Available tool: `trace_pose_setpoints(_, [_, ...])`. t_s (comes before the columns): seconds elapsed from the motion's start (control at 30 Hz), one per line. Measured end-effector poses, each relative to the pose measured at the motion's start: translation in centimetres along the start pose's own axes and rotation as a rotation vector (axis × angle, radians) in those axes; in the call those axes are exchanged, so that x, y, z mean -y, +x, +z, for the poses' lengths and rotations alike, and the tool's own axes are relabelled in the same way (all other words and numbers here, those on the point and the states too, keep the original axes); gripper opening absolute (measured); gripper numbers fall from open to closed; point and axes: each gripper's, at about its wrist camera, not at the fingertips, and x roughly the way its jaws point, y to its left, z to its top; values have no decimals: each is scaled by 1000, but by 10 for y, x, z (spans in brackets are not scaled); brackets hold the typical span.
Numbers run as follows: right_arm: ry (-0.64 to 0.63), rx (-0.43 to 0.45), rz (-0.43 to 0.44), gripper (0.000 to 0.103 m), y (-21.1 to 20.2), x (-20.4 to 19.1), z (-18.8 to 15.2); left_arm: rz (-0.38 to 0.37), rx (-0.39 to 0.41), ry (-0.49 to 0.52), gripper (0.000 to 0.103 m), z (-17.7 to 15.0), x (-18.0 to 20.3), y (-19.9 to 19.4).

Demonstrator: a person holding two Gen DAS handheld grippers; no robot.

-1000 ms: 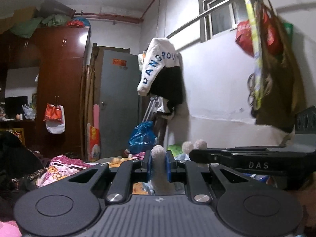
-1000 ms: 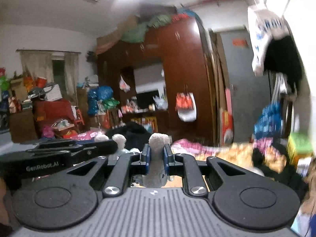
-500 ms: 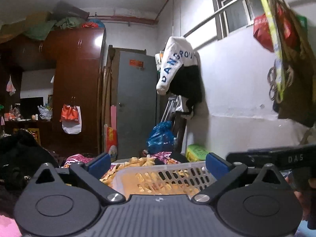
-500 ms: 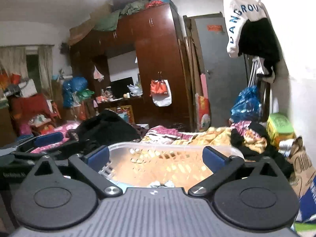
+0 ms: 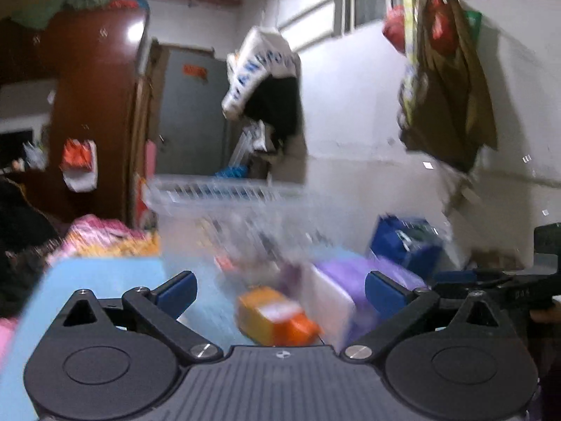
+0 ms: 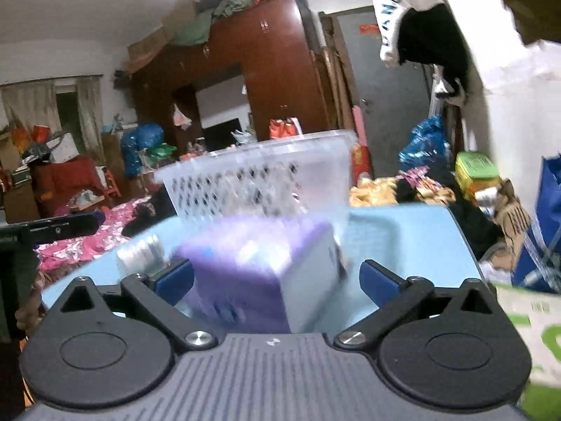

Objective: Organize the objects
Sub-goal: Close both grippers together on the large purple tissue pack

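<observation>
My left gripper (image 5: 280,289) is open and empty above a light blue table (image 5: 105,280). An orange box (image 5: 277,317) lies just ahead between its fingers, with a purple and white box (image 5: 347,280) to its right. A clear plastic basket (image 5: 224,196) stands behind them. My right gripper (image 6: 277,279) is open, with the purple and white box (image 6: 266,273) close between its fingers; whether it touches them I cannot tell. The basket (image 6: 259,179) stands behind it. Both views are blurred.
A blue bag (image 5: 406,242) sits at the table's right by the white wall. A green and white box (image 6: 533,329) is at the right edge. A dark wardrobe (image 6: 266,70), a grey door (image 5: 193,119) and piles of clothes fill the room behind.
Both grippers were shut on a plush toy, then opened over the basket. Now both have dropped to table level, facing the boxes in front of the basket.
</observation>
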Motion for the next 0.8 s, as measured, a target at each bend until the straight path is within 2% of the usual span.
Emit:
trace_pose_setpoints(0.07, [2, -19, 15, 103, 5, 4, 1, -16, -45, 11, 102, -6, 8, 13])
trace_pose_setpoints(0.23, [21, -2, 9, 103, 13, 9, 5, -51, -86, 23, 98, -14, 26, 31])
trace_pose_setpoints(0.3, [22, -8, 52, 97, 13, 11, 1, -35, -108, 17, 88, -13, 26, 39])
trace_pose_setpoints(0.4, [12, -8, 66, 86, 13, 13, -1, -75, -132, 2, 81, -16, 26, 48])
trace_pose_setpoints(0.67, [-52, -45, 86, 81, 24, 15, -7, -86, -155, 67, 75, -20, 42, 65])
trace_pose_setpoints(0.8, [-63, -59, 127, 73, 27, 24, -9, -108, -163, 95, 75, -18, 48, 70])
